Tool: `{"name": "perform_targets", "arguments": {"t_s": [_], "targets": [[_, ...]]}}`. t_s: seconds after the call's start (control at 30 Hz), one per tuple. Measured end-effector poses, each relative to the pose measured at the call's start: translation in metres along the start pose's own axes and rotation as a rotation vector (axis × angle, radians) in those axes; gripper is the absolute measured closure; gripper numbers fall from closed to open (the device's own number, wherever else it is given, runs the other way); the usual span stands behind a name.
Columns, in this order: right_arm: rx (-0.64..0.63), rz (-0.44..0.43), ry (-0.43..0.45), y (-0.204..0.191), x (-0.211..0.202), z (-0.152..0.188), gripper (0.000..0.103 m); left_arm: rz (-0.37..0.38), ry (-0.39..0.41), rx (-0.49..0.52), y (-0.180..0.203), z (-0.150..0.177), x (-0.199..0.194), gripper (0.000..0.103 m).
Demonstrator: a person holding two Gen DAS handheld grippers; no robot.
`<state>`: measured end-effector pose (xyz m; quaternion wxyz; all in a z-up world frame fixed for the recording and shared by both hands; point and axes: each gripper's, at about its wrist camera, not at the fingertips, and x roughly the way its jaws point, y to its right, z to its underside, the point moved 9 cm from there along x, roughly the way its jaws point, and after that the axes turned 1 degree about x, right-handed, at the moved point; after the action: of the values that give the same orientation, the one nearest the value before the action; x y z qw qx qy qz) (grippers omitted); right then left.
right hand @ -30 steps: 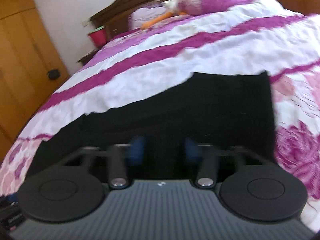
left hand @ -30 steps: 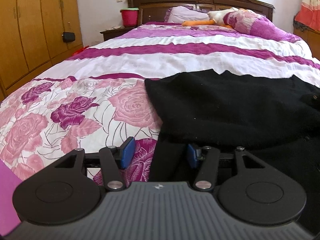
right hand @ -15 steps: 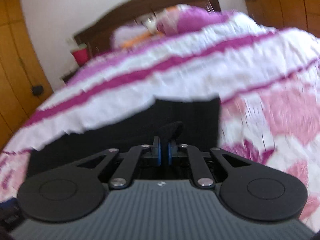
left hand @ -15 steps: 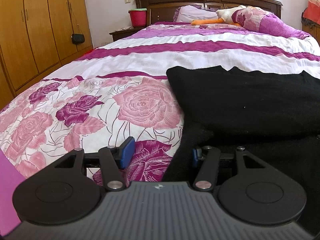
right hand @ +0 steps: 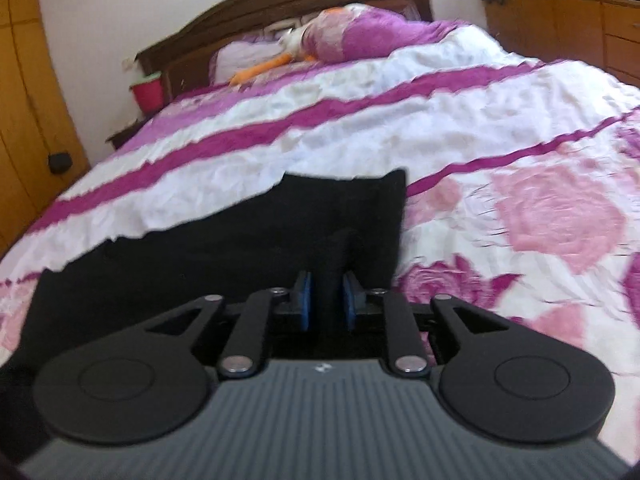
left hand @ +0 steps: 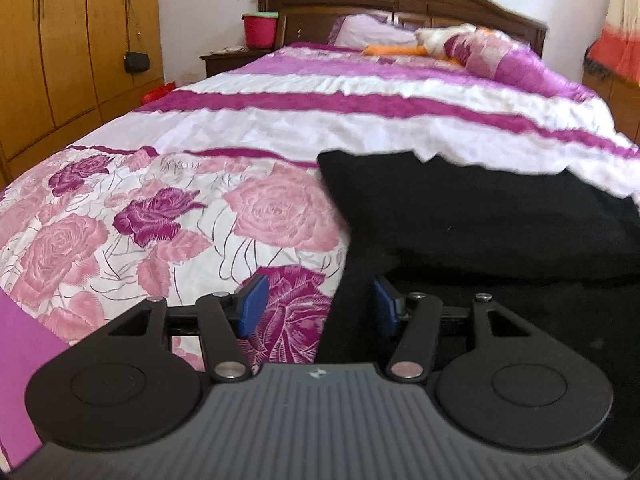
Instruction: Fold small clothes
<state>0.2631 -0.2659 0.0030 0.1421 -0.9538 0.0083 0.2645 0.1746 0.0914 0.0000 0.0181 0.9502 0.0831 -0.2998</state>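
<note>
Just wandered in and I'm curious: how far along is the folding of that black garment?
Early on. Done: the black garment lies spread on the bedspread, with one layer seemingly lapped over another nearest the camera. In hand: the right tool is pinching a bunch of its fabric; the left tool is open, straddling the garment's edge without gripping. Left: grip that side, fold it over and tidy it into a compact shape.

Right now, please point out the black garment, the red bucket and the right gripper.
black garment [left hand: 480,216]: left wrist view, its flat middle.
red bucket [left hand: 259,32]: left wrist view, its front wall.
right gripper [right hand: 327,296]: right wrist view, between its fingertips, shut on cloth.
</note>
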Motion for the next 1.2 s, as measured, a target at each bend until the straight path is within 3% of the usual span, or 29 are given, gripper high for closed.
{"name": "perform_targets", "arguments": {"t_s": [0.33,0.4,0.47,0.9,1.2], "targets": [[-0.030,-0.066,-0.070,0.009,-0.059,0.030,0.081,0.035,-0.015,-0.008,0.006,0.006,-0.019,0.041],[-0.009,-0.076,-0.082,0.011,-0.066,0.036,0.064,0.027,-0.030,-0.006,0.002,0.010,-0.025,0.041],[0.002,-0.089,-0.085,0.012,-0.074,0.040,0.055,0.019,-0.038,-0.011,-0.002,0.013,-0.031,0.041],[-0.090,-0.148,-0.153,-0.003,-0.122,0.068,0.055,0.058,-0.082,-0.047,-0.013,0.038,-0.080,0.041],[-0.139,-0.112,-0.203,0.010,-0.145,0.091,0.056,0.103,-0.134,-0.030,-0.010,0.078,-0.105,0.041]]}}
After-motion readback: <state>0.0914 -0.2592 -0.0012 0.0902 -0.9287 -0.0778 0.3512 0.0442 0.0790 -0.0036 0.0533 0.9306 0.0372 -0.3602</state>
